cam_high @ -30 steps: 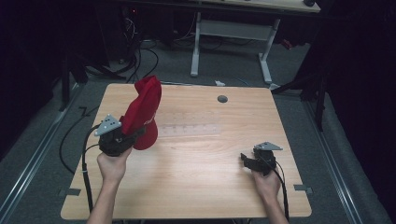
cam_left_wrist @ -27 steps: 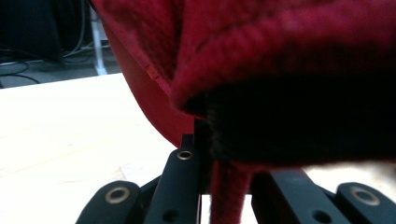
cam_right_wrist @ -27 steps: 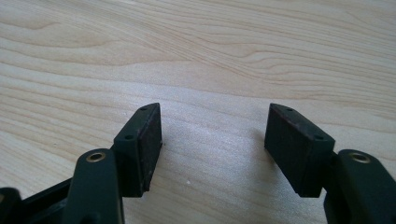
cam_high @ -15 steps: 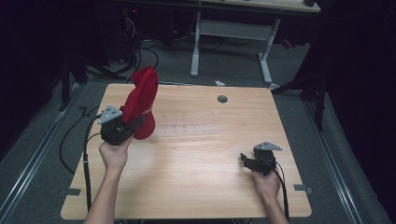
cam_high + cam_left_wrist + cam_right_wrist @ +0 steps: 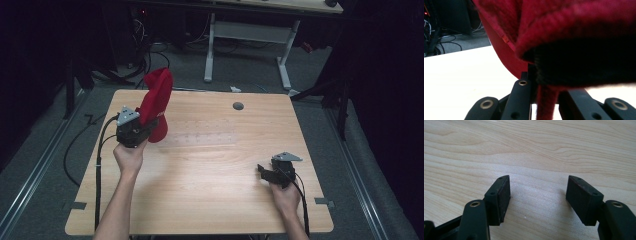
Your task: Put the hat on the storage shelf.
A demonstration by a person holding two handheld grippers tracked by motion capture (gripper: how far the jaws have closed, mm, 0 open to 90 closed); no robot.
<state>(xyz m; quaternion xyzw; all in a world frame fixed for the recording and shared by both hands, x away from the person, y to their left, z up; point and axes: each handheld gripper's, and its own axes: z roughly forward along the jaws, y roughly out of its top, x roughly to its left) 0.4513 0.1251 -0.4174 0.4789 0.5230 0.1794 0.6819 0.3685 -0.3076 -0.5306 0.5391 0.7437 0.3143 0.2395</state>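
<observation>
A red knitted cloth (image 5: 156, 102) stands lifted above the left side of the wooden table (image 5: 210, 165), hanging in folds from my left gripper (image 5: 142, 127), which is shut on it. In the left gripper view the red cloth (image 5: 564, 32) drapes over the jaws, and a strip of it is pinched between the two black fingers (image 5: 522, 100). My right gripper (image 5: 264, 172) rests low at the table's right front. In the right gripper view my right gripper (image 5: 537, 197) is open, with bare wood between its pads (image 5: 504, 197).
A small dark round hole or disc (image 5: 238, 106) sits near the table's far edge. Black cables (image 5: 100, 165) trail off the left side. A desk frame (image 5: 250, 35) and wires stand on the floor beyond the table.
My left gripper has carried the red cloth toward the table's far left corner. The right gripper has stayed where it was.
</observation>
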